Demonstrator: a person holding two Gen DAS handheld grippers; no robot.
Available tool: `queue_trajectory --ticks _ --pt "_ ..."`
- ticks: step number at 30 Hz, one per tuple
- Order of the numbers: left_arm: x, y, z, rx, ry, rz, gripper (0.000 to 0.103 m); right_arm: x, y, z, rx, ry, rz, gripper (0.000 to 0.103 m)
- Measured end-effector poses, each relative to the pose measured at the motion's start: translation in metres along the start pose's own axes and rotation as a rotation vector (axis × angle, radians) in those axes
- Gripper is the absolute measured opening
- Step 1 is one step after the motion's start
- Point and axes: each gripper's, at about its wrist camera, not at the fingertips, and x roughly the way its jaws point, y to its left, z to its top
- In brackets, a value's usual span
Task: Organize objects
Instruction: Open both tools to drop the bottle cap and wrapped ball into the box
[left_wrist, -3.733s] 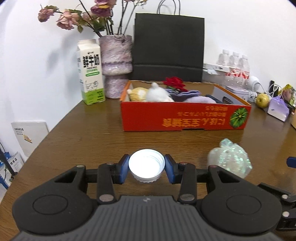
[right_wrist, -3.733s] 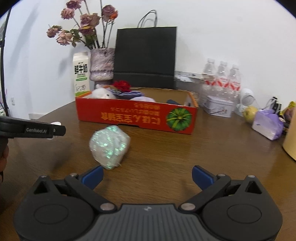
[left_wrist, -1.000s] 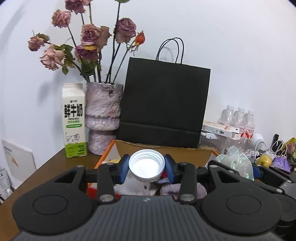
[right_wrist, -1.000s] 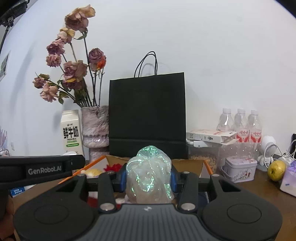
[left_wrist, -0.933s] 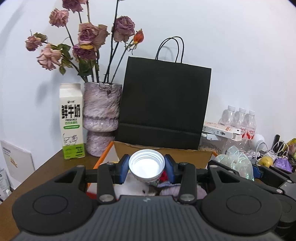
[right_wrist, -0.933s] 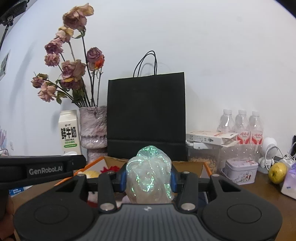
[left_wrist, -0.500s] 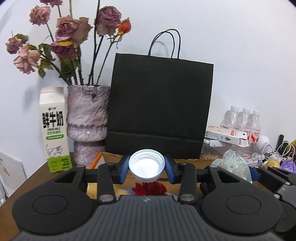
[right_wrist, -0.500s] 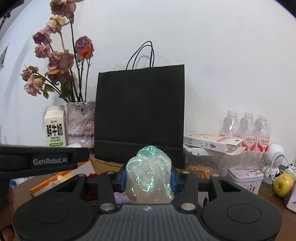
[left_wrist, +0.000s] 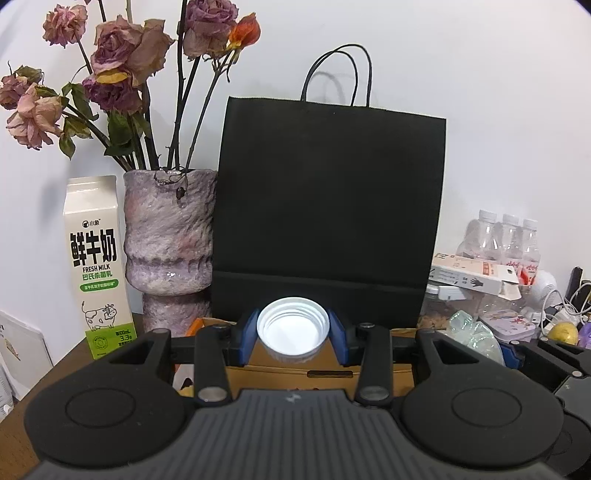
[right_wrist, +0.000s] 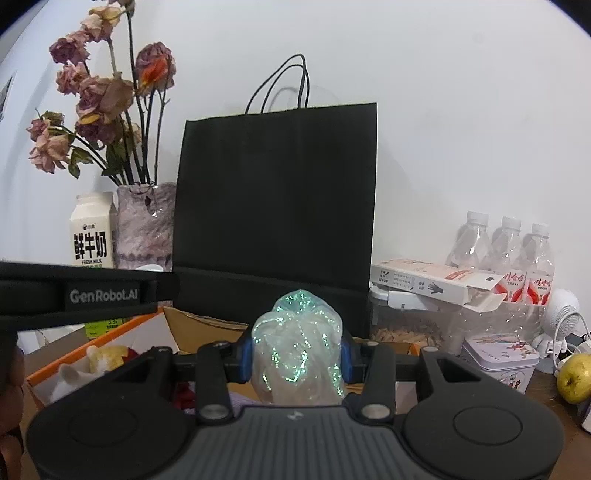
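Between tool pads, cap (left_wrist: 293, 334) opens camera-ward.

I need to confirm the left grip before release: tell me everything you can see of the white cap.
The white cap is round, plastic-looking, with a ribbed outer wall and stepped rings inside. Its open side faces the camera, tilted slightly upward. The left gripper jaws pinch it on opposite sides, holding it above the cardboard box; nothing else touches it.

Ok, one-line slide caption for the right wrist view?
Right gripper clamps an iridescent plastic bundle above the orange cardboard box, black paper bag behind.
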Motion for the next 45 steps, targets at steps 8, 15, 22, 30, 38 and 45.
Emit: queue_trajectory --ticks 8,15,22,30,38,45 --pt "0.016 0.006 0.001 -0.011 0.054 0.004 0.041 0.015 -0.003 0.001 0.025 0.05 0.002 0.041" --pt "0.024 0.011 -0.001 -0.016 0.091 0.014 0.042 0.023 -0.009 -0.001 0.053 0.093 0.007 0.042" --pt "0.017 0.013 0.0 -0.013 0.055 0.042 0.098 0.023 -0.011 -0.001 0.078 0.107 0.0 0.067" --pt "0.011 0.018 0.003 -0.018 0.052 0.048 0.103 0.018 -0.013 0.002 0.088 0.097 -0.026 0.103" --pt "-0.006 0.031 0.004 -0.027 0.052 0.064 0.103 0.003 -0.012 0.003 0.074 0.103 -0.024 0.103" --pt "-0.036 0.039 -0.001 -0.016 0.076 0.053 0.103 -0.027 -0.01 0.001 0.058 0.109 -0.026 0.103"
